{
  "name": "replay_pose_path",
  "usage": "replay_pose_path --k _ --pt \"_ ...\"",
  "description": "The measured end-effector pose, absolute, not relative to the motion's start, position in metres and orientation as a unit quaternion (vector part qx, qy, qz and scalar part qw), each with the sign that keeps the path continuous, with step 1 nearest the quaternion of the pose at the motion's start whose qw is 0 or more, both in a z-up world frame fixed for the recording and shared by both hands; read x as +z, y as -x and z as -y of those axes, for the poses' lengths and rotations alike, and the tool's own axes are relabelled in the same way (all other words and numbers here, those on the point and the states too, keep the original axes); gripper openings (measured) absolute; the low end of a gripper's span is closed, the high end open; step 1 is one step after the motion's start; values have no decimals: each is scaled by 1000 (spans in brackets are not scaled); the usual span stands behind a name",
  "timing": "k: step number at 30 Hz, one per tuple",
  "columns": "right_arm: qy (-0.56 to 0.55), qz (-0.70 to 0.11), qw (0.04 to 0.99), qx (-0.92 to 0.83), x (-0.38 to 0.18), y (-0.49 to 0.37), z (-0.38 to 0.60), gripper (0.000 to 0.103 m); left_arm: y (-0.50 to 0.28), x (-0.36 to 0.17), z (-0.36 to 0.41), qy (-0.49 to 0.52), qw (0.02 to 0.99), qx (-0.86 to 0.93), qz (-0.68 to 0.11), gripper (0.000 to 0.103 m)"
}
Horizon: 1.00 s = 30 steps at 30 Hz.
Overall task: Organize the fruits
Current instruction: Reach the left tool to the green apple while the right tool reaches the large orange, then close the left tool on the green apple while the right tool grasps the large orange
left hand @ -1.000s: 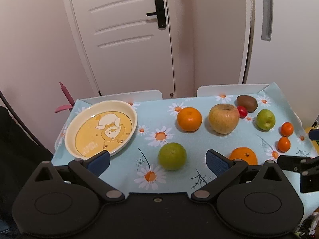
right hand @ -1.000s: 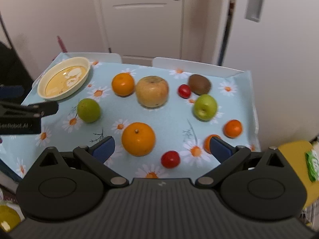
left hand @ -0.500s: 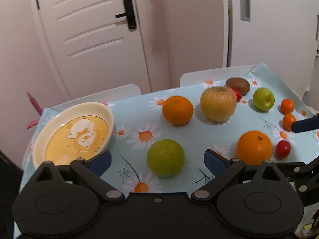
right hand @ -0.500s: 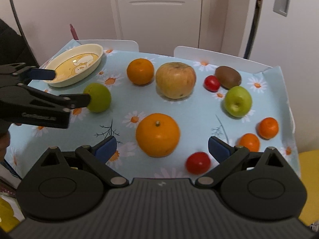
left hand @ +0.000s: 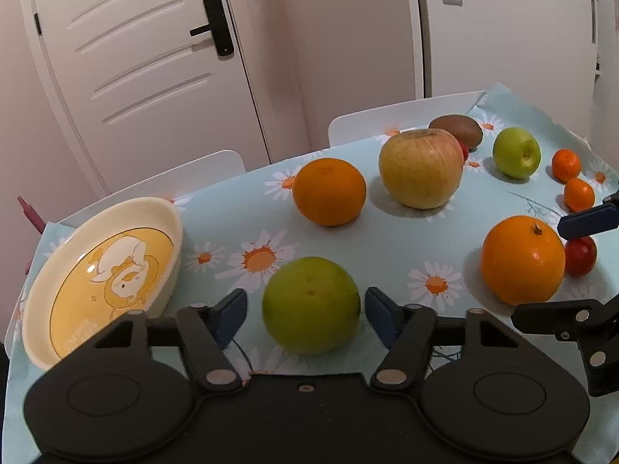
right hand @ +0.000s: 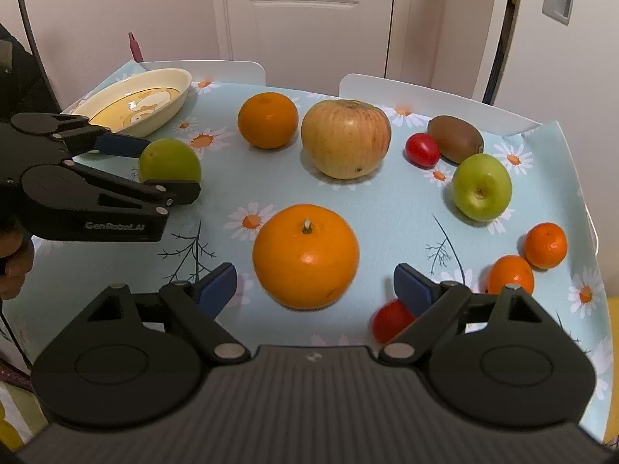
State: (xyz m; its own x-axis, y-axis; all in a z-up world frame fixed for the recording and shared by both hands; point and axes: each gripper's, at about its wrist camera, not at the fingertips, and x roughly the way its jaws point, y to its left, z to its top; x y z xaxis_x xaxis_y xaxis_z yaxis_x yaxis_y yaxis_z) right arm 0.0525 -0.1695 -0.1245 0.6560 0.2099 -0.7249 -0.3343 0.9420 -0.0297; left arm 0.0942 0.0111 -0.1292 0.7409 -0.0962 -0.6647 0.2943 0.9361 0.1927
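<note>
Light-blue daisy-print cloth (right hand: 379, 208) covers the bench, all fruit resting on it. Against the earlier frames both tools sit lower and closer to the fruit. The left tool (left hand: 305, 309) has just been closing its jaws: formerly spread wide with the round green citrus fruit (left hand: 311, 305) ahead of them, they now flank it; from the left wrist view slim gaps show at both blue pads, while from the right wrist view the pads look to be at its skin, so contact cannot be confirmed. That fruit sits on the cloth just right of the cream oval dish with a yellow cartoon-printed floor (left hand: 46, 309), not touching it. The right tool (right hand: 311, 286) has its jaws spread, with the large stemmed orange (right hand: 305, 255) between the pads and clear of both; the right finger overlaps one small red tomato (right hand: 387, 319). Count: oranges 2, the second (right hand: 267, 120) at the far side; large yellow-red apple 1 (right hand: 346, 138); small green apple 1 (right hand: 481, 186); brown kiwi 1 (right hand: 455, 138); red tomatoes 2, the other (right hand: 421, 149) beside the kiwi; small mandarins 2 (right hand: 545, 244) (right hand: 510, 273); green citrus 1; dish 1.
</note>
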Motion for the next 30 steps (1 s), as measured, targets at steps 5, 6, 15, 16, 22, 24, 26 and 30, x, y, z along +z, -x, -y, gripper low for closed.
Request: replay_pose_path --k 5,6,15,16,22,24,26,30 --pt "80 -387 905 155 -126 -55 167 97 -92 -131 -8 -148 921 -107 -344 59" --pt "80 -387 906 156 -127 -55 166 96 -92 -131 -9 -148 921 -107 -343 59" --pt "74 -384 907 158 -127 -59 166 90 -85 -130 -12 -143 922 -102 -346 59" --pt "74 -384 907 158 -127 -59 166 88 -84 -130 -12 -142 922 -102 -346 59" --pt "74 -390 904 156 -124 -62 163 76 -78 -126 -18 -130 923 -93 -350 59" --pt "71 -391 904 157 -122 -62 163 76 -76 -123 -21 -124 924 -87 -351 59" --pt "70 -391 904 160 -118 -63 161 76 -73 -119 -25 -118 926 -82 -350 59" --pt "74 -386 904 167 -108 -64 155 76 -70 -109 -34 -105 927 -71 -353 59"
